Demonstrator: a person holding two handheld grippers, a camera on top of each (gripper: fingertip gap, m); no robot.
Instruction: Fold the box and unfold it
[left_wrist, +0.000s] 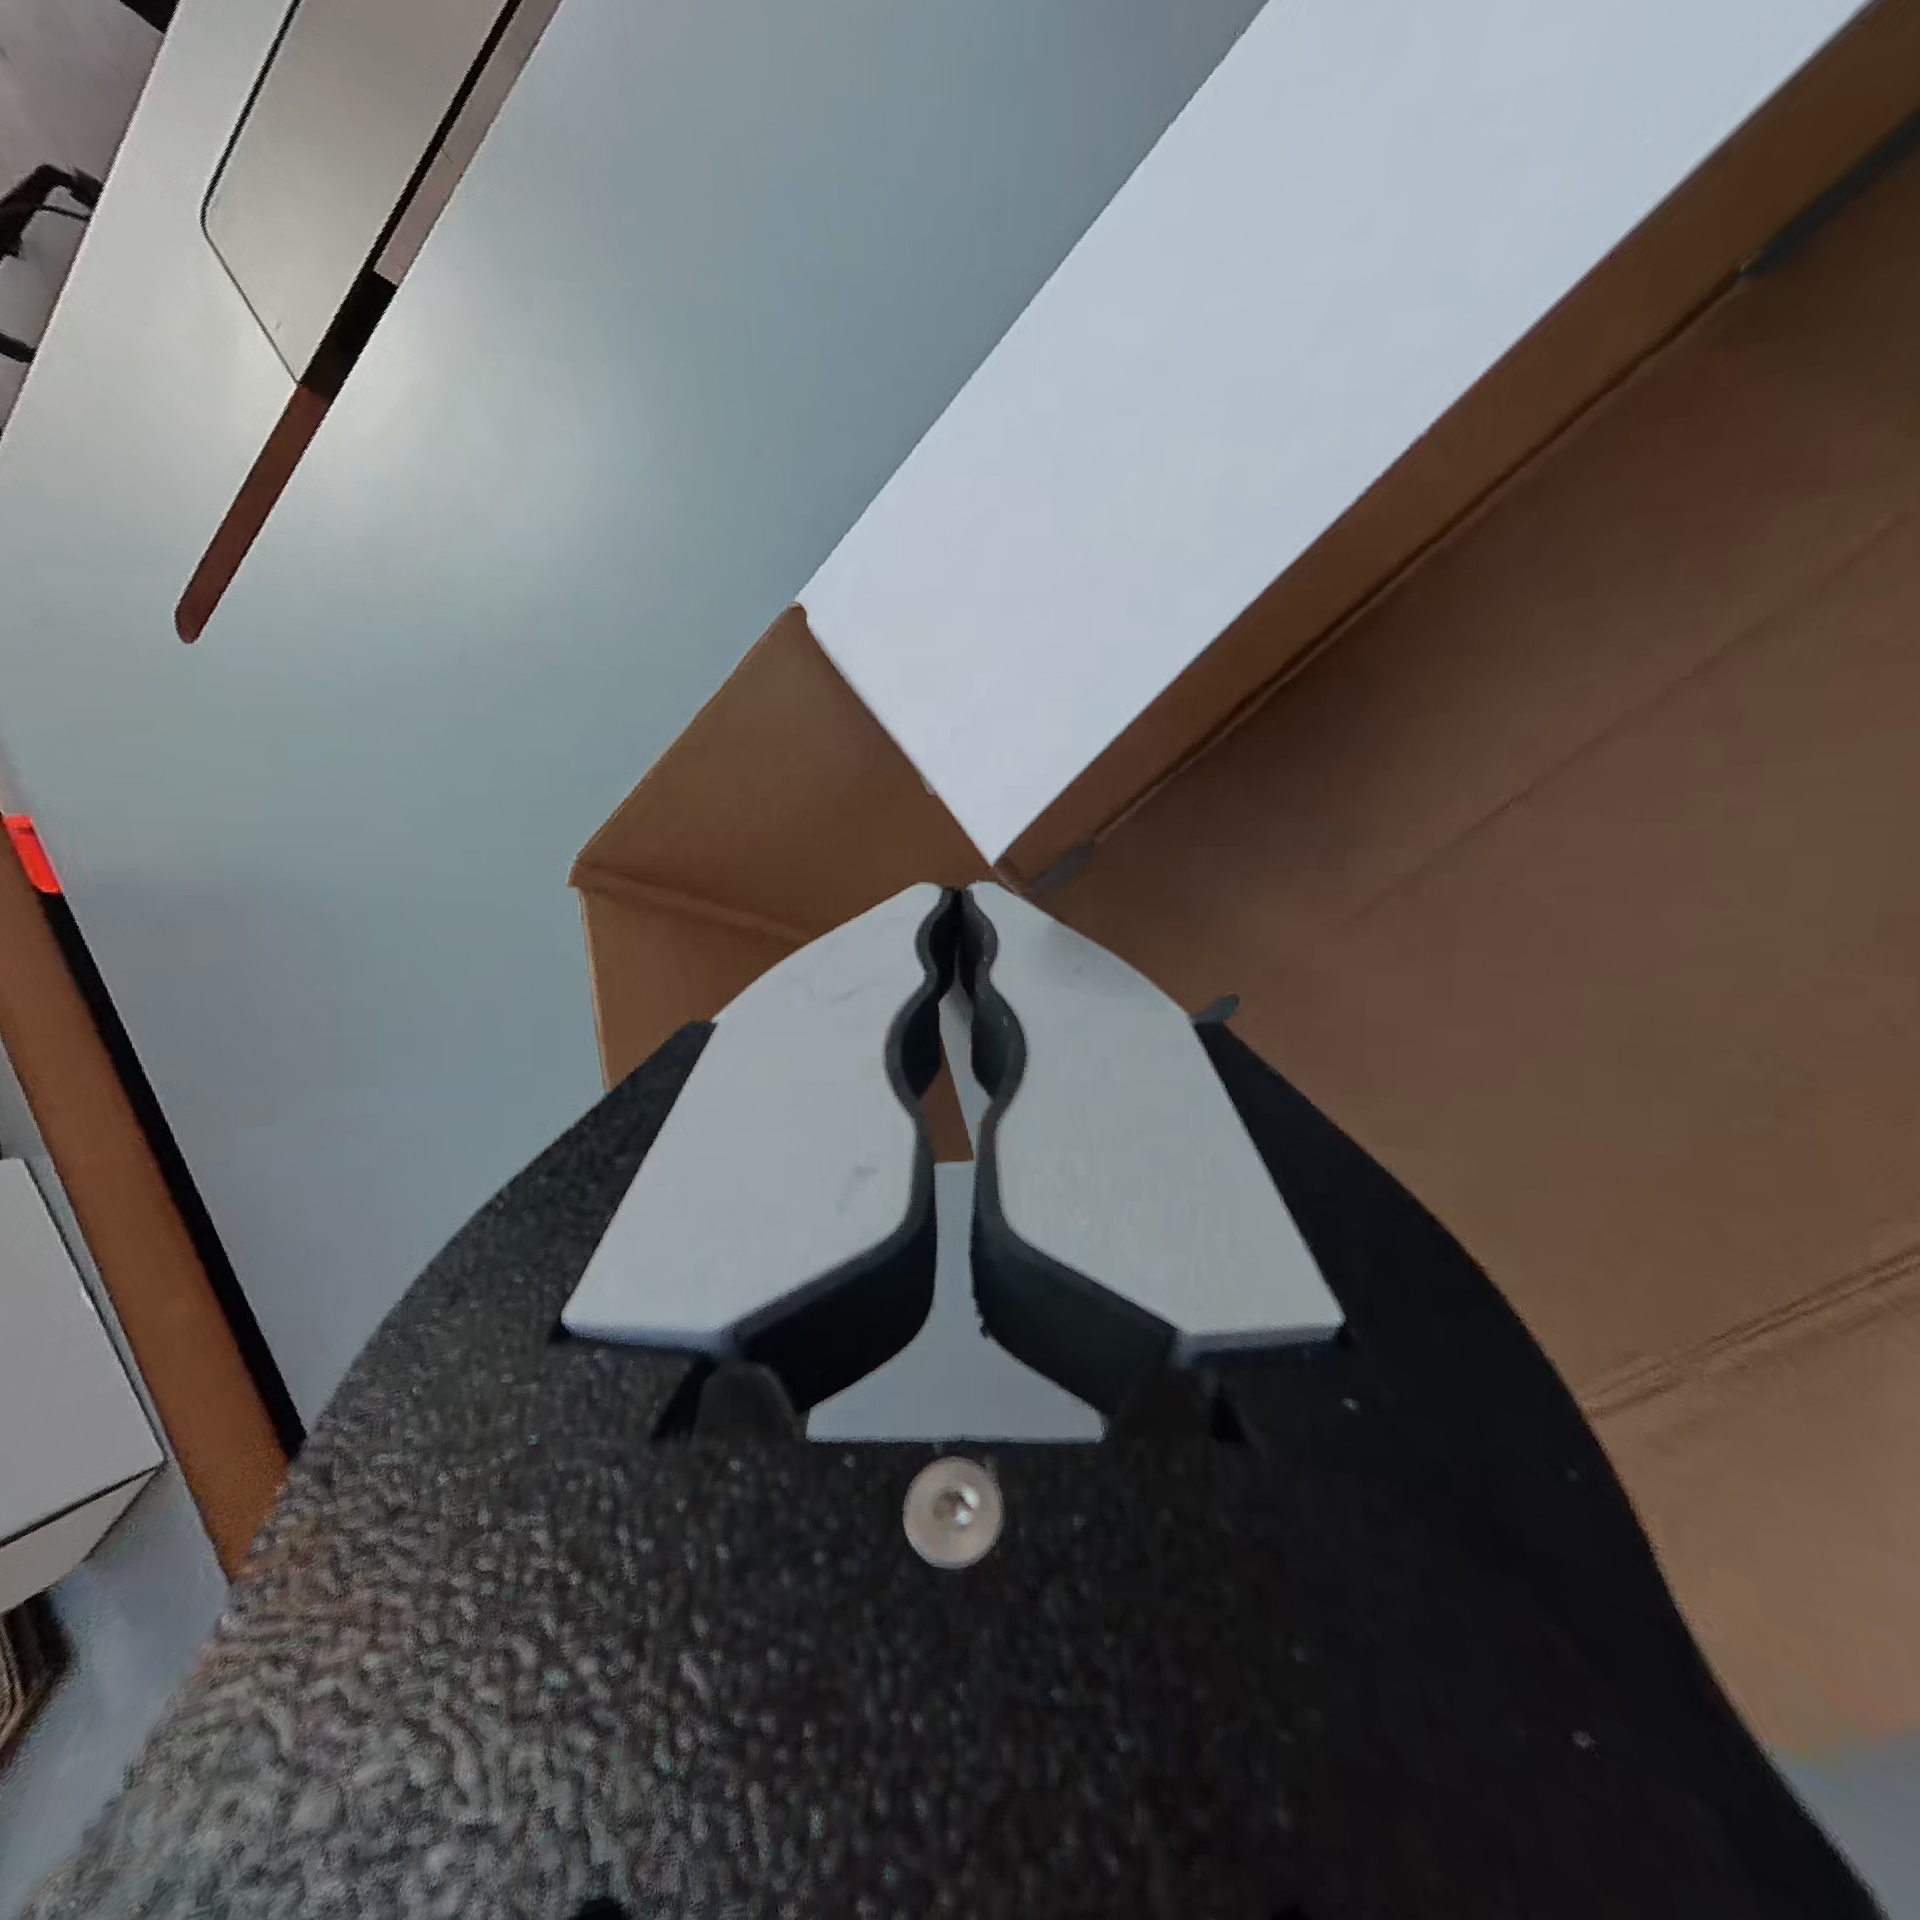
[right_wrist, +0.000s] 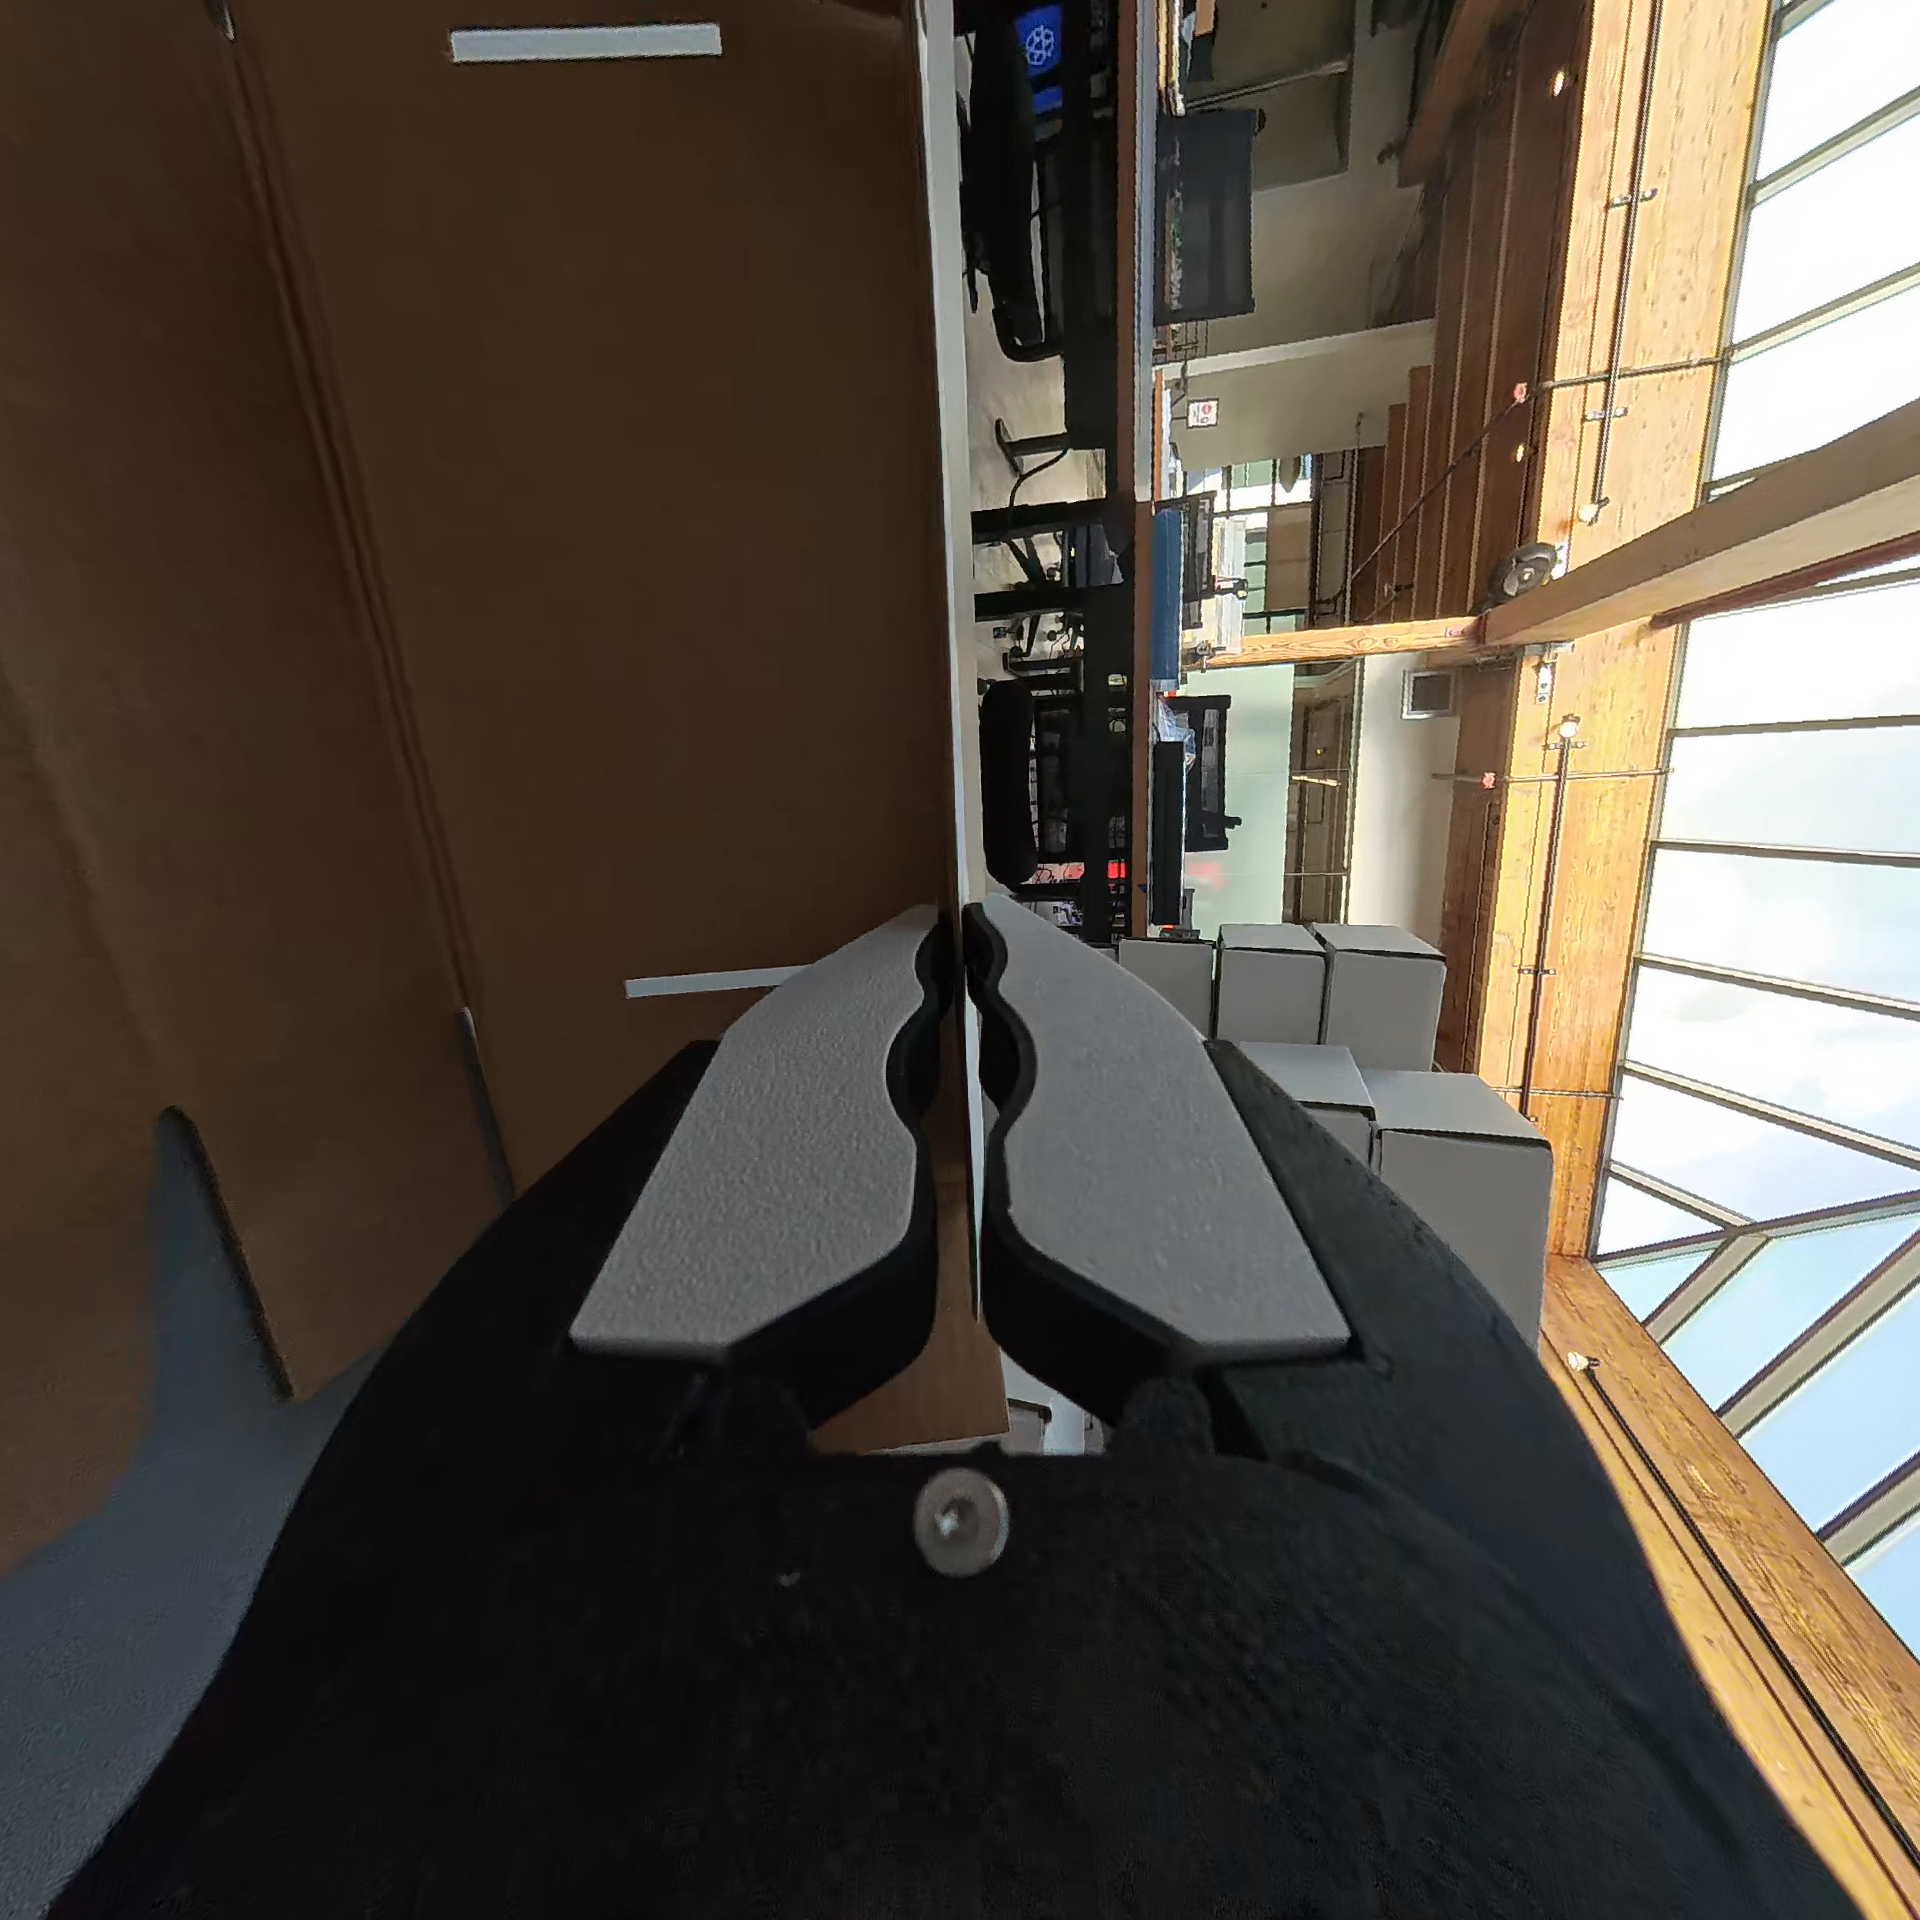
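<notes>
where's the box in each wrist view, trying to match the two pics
Left wrist view: the box fills the right half, brown inside, with a white panel running to the top right; the left gripper is shut on its corner.
Right wrist view: the box fills the left half, brown inside; the right gripper is shut on its thin white-faced edge.
Shared landmark: the brown inner face with its fold creases.
</notes>
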